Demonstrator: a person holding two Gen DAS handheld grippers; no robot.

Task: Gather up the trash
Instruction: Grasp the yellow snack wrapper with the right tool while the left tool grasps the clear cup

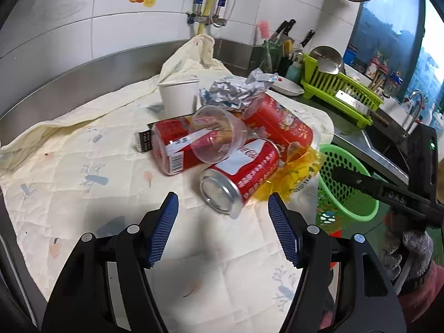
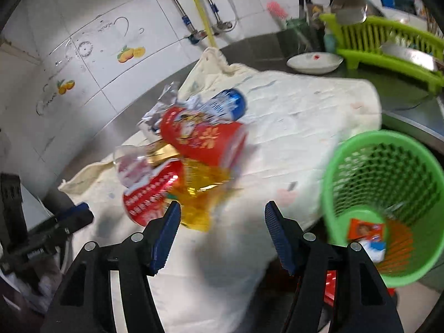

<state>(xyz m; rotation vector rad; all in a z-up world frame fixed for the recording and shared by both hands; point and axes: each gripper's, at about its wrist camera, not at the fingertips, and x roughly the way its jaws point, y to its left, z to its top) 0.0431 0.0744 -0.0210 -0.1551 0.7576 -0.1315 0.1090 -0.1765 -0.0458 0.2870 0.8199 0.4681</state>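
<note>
As my left gripper [image 1: 222, 202] and right gripper [image 2: 220, 213] both stand released and empty, I judge the Coca-Cola can [image 1: 238, 177], lying on the cloth [image 1: 69, 172] near the green basket [image 1: 347, 194], light, smooth and easily dented, best taken across its middle.

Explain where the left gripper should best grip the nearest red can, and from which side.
Probably across the red can's round body, from above. It lies on its side, silver base toward the open left gripper. The clear cup leans on its far end, so grip nearer the base.
</note>
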